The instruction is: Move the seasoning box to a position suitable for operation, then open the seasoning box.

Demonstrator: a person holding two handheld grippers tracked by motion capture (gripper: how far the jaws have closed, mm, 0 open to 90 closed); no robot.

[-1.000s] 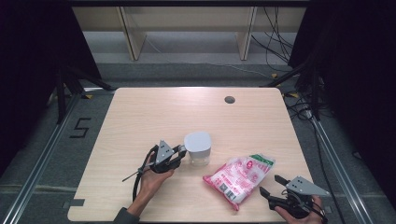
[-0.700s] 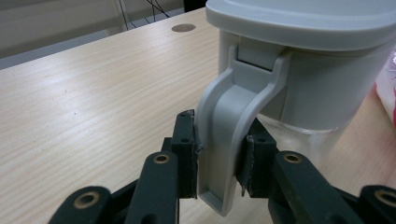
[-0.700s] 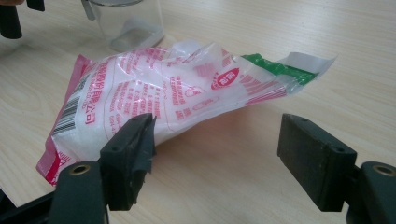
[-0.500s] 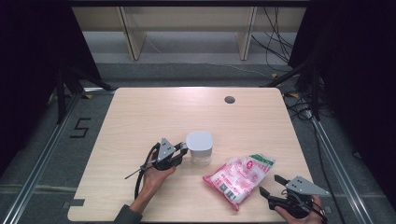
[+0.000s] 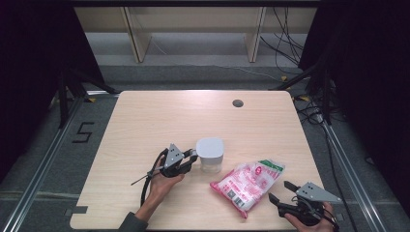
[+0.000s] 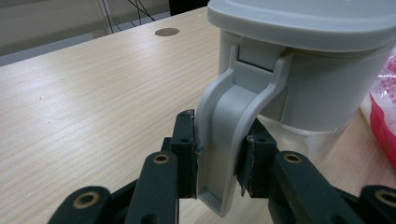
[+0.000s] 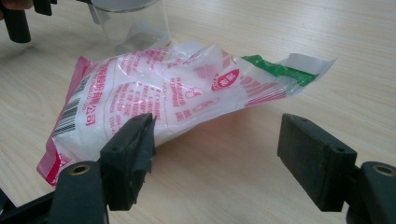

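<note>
Bare wooden table stretched toward twelve o'clock; left gripper clenched the grey jug's smooth curved handle, right gripper gaped beside a crinkly plastic bag.

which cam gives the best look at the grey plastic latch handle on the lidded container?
Left gripper view: the grey plastic latch handle sits close up, clamped between the left gripper and its black jaws. The high view shows the grey-lidded clear container small, its handle mostly hidden by the gripper. The right gripper view catches just the container's clear base.
</note>
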